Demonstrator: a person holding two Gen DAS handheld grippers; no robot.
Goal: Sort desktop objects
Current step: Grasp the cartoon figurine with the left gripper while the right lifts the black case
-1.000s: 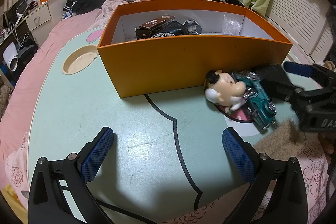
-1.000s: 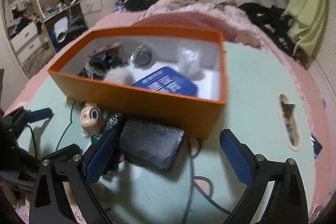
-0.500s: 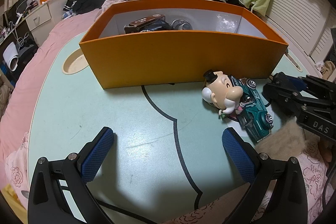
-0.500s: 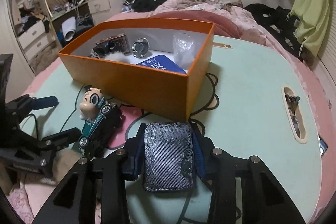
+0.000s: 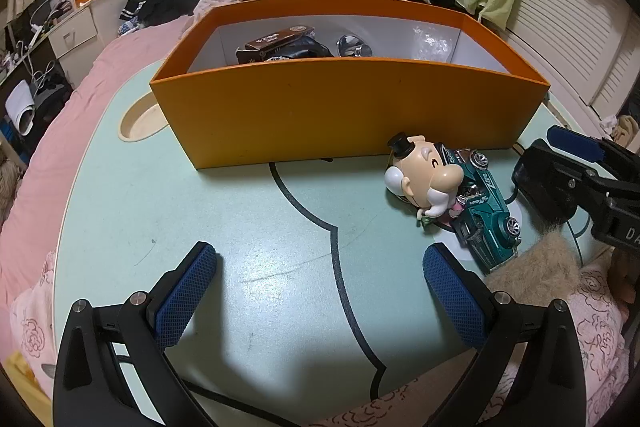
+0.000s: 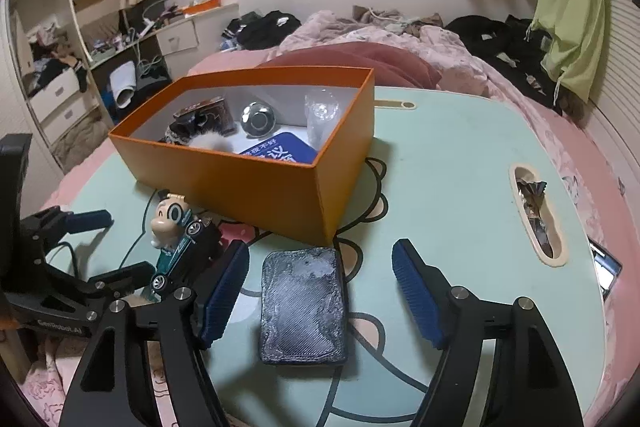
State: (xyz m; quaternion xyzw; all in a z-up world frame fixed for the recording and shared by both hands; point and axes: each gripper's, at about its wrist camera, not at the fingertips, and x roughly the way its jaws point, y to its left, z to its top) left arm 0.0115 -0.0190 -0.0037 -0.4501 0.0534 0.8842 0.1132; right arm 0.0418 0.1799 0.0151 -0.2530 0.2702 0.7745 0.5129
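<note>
Two blue-padded fingers of the right gripper (image 6: 320, 301) have just been opening; spread, they flank the dark woven rectangular pouch (image 6: 302, 305) untouched, lower centre. A square re-grip across its short sides is advised before the orange cardboard box (image 6: 256, 183). Left gripper (image 5: 320, 291) is spread, empty.

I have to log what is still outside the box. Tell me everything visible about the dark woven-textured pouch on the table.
The dark woven-textured pouch is a flat, rounded rectangle, navy-black with grey worn patches on top, and looks like fabric. It lies flat on the mint-green table, near the corner of the orange cardboard box without touching it, between the right gripper's jaws. These have just been opening, and neither pad touches it.
</note>
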